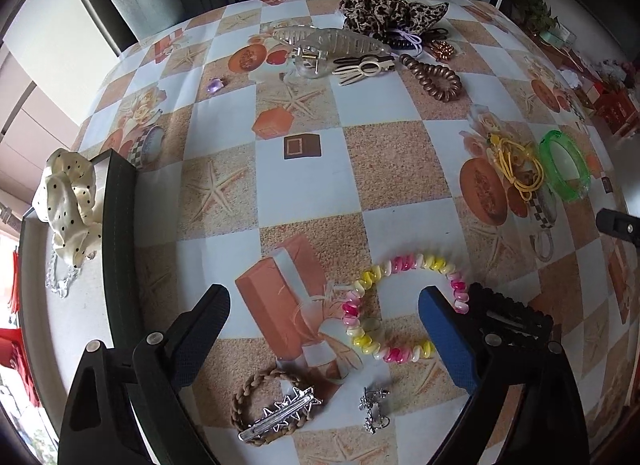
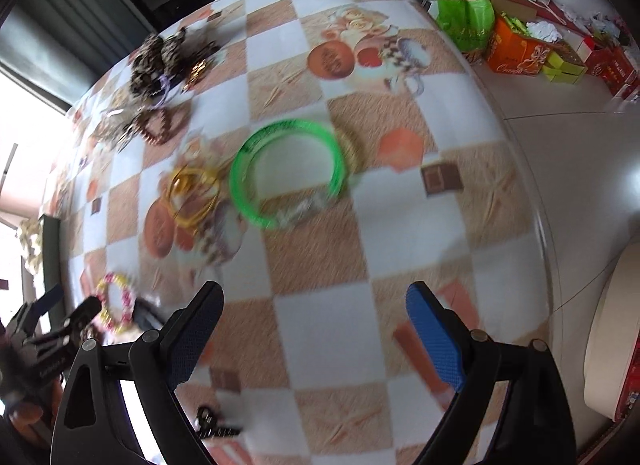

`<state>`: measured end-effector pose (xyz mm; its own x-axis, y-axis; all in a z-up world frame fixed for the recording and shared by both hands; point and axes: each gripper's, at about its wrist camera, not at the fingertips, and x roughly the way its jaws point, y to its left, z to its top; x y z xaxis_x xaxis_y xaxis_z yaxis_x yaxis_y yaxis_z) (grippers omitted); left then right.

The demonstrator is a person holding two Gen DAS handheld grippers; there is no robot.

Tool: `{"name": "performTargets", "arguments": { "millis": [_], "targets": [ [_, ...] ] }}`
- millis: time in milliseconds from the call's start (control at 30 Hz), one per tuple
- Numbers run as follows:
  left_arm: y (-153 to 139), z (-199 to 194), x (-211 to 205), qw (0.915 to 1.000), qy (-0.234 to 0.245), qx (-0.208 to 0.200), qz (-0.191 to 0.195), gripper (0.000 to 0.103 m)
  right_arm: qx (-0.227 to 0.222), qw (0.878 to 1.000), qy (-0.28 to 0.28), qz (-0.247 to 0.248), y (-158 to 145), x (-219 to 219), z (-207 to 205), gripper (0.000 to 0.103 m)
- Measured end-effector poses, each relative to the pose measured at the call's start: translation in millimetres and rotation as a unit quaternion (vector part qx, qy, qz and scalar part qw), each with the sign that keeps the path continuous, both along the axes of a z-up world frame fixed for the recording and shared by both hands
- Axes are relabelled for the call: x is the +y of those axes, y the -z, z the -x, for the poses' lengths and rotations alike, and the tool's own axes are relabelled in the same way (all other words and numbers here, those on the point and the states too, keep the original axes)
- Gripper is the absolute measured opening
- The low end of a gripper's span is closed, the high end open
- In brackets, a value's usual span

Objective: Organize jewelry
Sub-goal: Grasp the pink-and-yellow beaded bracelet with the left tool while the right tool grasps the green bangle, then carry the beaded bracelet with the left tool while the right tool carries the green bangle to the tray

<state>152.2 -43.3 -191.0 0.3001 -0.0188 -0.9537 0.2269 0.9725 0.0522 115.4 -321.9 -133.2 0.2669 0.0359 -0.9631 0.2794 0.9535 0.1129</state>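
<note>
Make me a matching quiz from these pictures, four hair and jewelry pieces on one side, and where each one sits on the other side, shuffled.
Things:
1. green bangle
2. polka-dot scrunchie
3. leopard scrunchie
4. pink-and-yellow coil tie

Places:
A. far end of the table, by the clear claw clip
B. between the fingers of the open left tool
C. in the dark tray at the left
D. beside the yellow elastics, ahead of the open right tool

Pairs: 1-D, 2-C, 3-A, 4-B
</note>
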Motion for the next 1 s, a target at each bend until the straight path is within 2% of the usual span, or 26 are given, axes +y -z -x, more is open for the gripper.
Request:
{"name": "performTargets", "arguments": {
  "millis": [100,267,433,633,767,867,933,1000],
  "targets": [
    [6.5,-2.8,-2.0,1.0000,0.001,0.006,-0.005,0.090,-0.005,1.000,0.007,0.016,2.5,-7.1,-13.3,0.094],
    [14.7,-6.2,-1.9,0.9999,-0.001,0.012,-0.009,0.090,-0.009,0.999,0.022,0.028,10.0,-17.5,-35.1,0.094],
    [14.9,-6.8,-7.7,0.9999,0.011,0.006,-0.008,0.090,-0.006,0.998,0.009,0.055,17.7,-13.5,-47.9,0.094],
    [10.4,-4.2,-18.5,0.9996,0.027,0.008,0.003,0.070,-0.007,0.995,-0.023,0.098,23.2,2.0,-52.6,0.091],
    [8.8,-3.9,-22.2,0.9992,0.036,0.012,0.010,0.060,-0.020,0.994,-0.039,0.101,19.6,10.3,-51.9,0.075],
    [6.7,-1.3,-26.9,0.9987,0.046,0.014,0.016,0.042,-0.024,0.994,-0.046,0.100,16.3,16.7,-52.7,0.058],
    [5.8,1.3,-31.9,0.9982,0.057,0.014,0.015,0.022,-0.025,0.994,-0.047,0.099,14.1,20.2,-53.7,0.046],
    [5.9,1.5,-33.9,0.9977,0.063,0.016,0.017,0.013,-0.026,0.994,-0.045,0.097,12.7,21.3,-53.0,0.028]
  ]
}}
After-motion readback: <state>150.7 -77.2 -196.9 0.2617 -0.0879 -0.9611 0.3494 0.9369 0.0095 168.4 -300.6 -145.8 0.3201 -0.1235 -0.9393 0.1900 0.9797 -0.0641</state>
